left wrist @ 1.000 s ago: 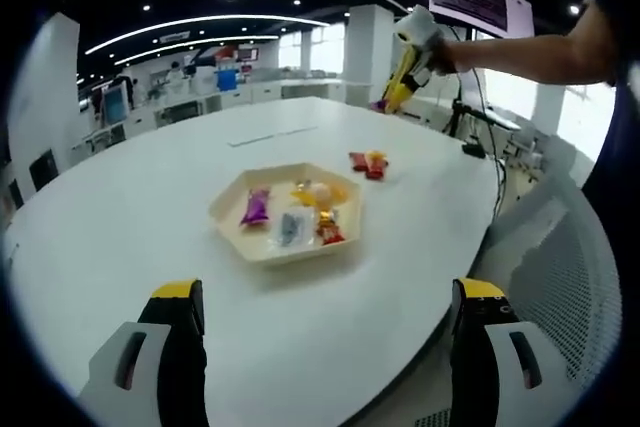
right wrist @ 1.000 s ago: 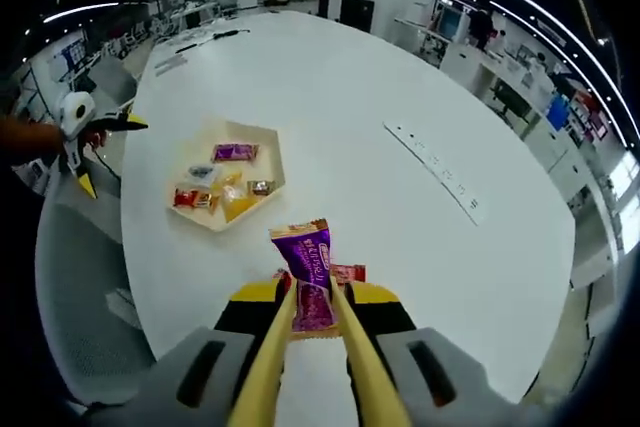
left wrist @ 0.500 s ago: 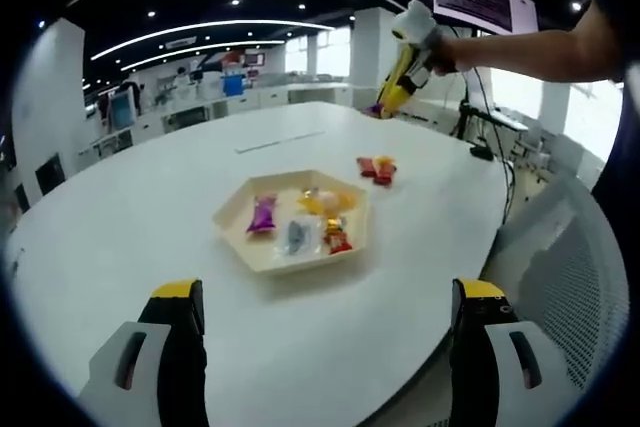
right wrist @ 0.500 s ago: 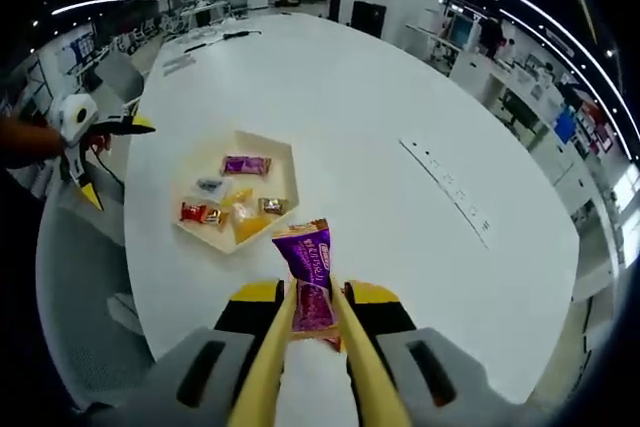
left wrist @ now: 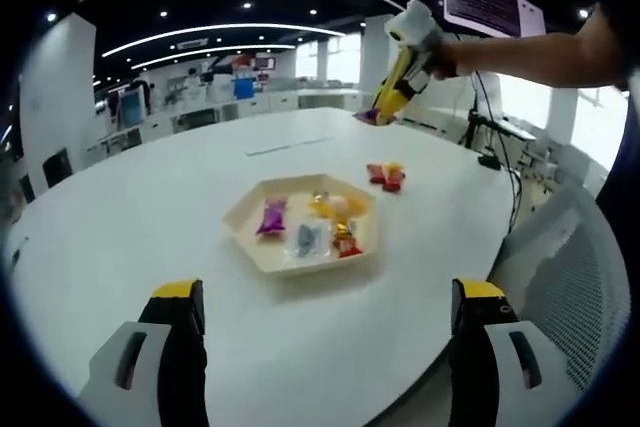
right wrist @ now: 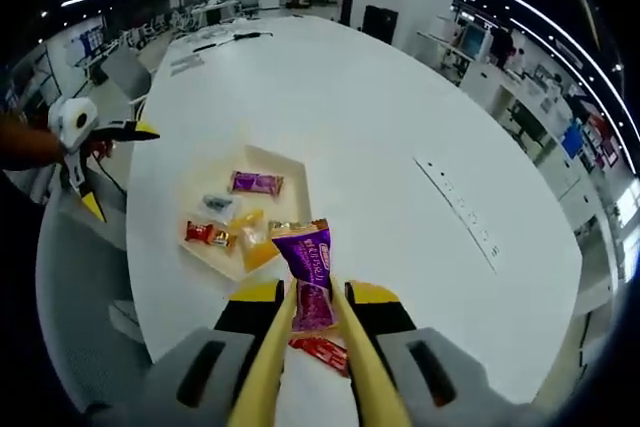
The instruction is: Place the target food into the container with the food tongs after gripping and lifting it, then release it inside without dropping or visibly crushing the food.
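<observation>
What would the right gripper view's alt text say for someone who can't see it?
Yellow food tongs grip a purple snack packet above a white table, beside a hexagonal tray of wrapped snacks. A red packet lies below the tongs.

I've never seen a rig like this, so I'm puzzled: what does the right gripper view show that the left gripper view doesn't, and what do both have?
Right gripper view: up close, yellow tongs pinching a purple snack packet, held above the table with a red wrapper lying beneath.

Left gripper view: its own left gripper, jaws wide apart and empty, plus the right gripper raised high in a person's hand.

Both: the white table and the hexagonal tray holding several wrapped snacks.
</observation>
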Demonstrator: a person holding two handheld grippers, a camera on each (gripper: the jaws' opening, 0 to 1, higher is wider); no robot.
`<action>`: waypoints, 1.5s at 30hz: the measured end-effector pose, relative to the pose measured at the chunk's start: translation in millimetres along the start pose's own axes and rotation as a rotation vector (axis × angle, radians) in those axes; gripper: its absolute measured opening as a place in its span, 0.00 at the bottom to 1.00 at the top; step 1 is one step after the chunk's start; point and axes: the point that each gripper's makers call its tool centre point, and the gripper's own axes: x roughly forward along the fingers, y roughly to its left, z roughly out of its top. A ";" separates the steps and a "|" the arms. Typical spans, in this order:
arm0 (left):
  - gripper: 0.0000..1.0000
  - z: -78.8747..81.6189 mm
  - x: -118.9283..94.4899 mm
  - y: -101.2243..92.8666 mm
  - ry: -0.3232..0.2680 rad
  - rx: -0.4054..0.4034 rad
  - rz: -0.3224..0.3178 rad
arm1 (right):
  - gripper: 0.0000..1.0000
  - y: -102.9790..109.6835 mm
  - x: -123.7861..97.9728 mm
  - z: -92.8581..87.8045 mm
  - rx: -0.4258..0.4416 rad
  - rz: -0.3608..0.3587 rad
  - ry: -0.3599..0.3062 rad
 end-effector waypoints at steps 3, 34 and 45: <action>0.99 -0.2 0.0 -0.1 0.001 0.001 0.001 | 0.23 4.3 3.3 9.4 -0.008 0.006 -0.007; 0.97 -1.1 0.6 0.1 0.007 0.013 0.004 | 0.23 55.9 53.0 111.9 -0.116 0.081 -0.061; 0.97 -2.3 1.2 0.3 0.015 0.018 0.005 | 0.24 58.3 60.1 121.4 -0.143 0.079 -0.075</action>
